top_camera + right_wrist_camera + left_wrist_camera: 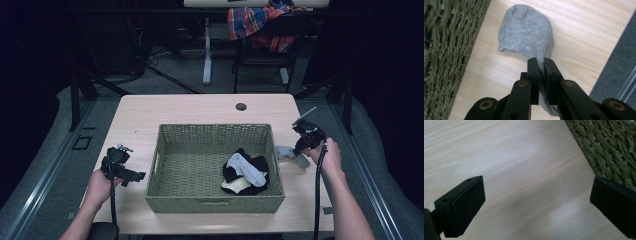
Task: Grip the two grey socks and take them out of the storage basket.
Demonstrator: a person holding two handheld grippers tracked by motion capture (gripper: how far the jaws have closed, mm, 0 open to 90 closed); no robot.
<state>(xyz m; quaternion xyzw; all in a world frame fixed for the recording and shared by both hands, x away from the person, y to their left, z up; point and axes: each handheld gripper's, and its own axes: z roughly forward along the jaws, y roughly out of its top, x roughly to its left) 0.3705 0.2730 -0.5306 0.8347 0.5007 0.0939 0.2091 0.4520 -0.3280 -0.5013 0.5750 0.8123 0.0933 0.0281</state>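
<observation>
Grey sock (527, 32) pinched in right gripper (541, 72) beside wicker basket (165, 165), left gripper (536, 202) jaws spread wide

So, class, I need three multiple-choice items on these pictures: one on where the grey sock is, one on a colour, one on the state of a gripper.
1. Where does the grey sock lie?
A. Inside the basket
B. On the table, just outside the basket's right wall
C. On the floor

2. What colour is the woven basket?
A. Olive green
B. Red
C. White

3. How do the jaws of the left gripper stand?
A. Shut on a sock
B. Shut on nothing
C. Wide open over bare table

Key:
1 B, since the right gripper view shows the sock on the wood of the table beside the weave, pinched by the right gripper.
2 A, since both the high view and the gripper views show a green weave.
3 C, since the left gripper view shows two pads far apart with bare wood between them.
</observation>
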